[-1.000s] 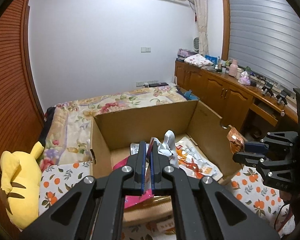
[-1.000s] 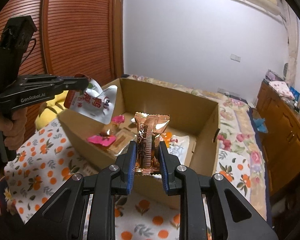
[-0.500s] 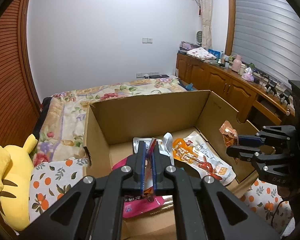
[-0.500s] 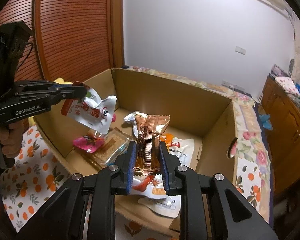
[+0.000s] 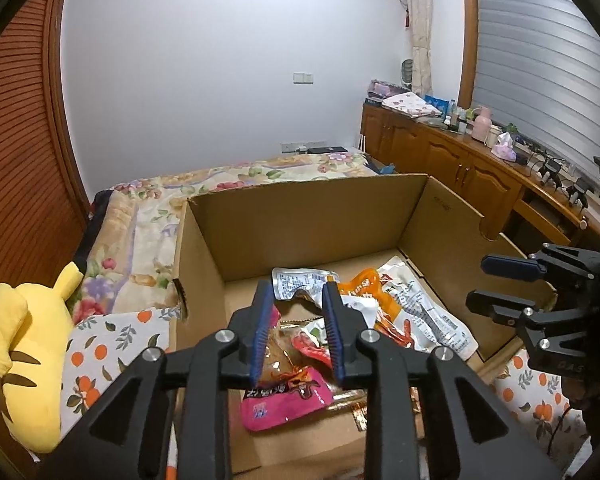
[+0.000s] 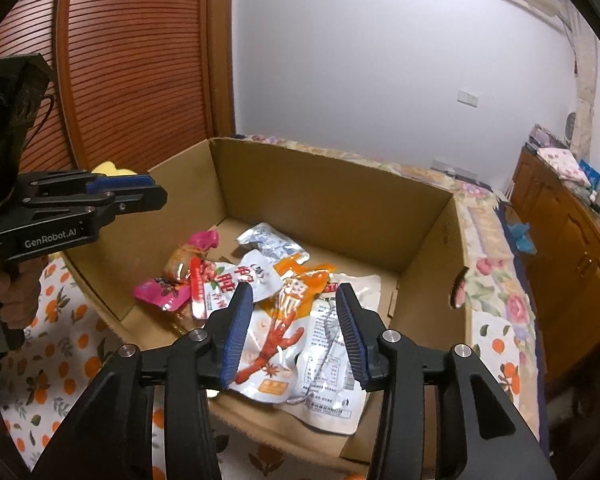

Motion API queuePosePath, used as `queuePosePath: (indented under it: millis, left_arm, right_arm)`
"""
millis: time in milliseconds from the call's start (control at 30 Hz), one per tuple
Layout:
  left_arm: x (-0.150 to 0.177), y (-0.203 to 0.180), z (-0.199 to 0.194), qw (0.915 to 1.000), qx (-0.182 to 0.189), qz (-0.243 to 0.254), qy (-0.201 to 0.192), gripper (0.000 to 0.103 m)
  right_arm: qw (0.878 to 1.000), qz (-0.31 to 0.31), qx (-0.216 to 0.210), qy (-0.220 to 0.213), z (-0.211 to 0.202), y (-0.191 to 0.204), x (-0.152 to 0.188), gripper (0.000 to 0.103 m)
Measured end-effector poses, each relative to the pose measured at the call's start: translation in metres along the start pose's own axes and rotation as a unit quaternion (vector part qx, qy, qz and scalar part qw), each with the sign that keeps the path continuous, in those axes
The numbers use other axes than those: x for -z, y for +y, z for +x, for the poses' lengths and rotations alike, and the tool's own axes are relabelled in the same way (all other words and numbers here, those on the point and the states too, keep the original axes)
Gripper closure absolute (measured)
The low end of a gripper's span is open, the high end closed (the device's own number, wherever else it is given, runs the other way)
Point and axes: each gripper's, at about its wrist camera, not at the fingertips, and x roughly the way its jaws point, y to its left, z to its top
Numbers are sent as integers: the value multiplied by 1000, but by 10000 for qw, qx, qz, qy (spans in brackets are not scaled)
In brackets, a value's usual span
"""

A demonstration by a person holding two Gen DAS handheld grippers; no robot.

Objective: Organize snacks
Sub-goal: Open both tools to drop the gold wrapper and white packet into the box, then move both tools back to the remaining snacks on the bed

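An open cardboard box holds several snack packets. My left gripper hovers over its near left part, its jaws opening with nothing between them. Under it lie a pink packet and a white-and-red pouch. My right gripper hangs above the near right part, jaws opening and empty too. Below it lies an orange-and-white crayfish packet, with a silver packet farther back. Each gripper shows in the other's view: the right gripper and the left gripper.
The box sits on an orange-print cloth on a bed with a floral cover. A yellow plush toy lies at the left. Wooden cabinets line the right wall, and a slatted wooden door the left. A hand grips the left tool.
Both grippers sank toward the box and let go. The white-and-red pouch left the left jaws and the copper packet left the right jaws. Both pairs of jaws now stand apart.
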Motion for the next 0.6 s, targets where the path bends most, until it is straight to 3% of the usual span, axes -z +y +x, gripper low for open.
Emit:
queuePosePath:
  millis: [200, 333, 600]
  left_arm:
    - [4, -8, -28, 9999, 4, 71, -118, 73]
    - [9, -13, -49, 9996, -122, 103, -237, 59]
    - [28, -18, -73, 9997, -108, -20, -232, 52]
  right_arm:
    - [9998, 33, 3, -185, -32, 7, 4, 56]
    - [9996, 13, 6, -289, -53, 15, 9, 53]
    - [9991, 8, 79, -406, -84, 29, 27, 45]
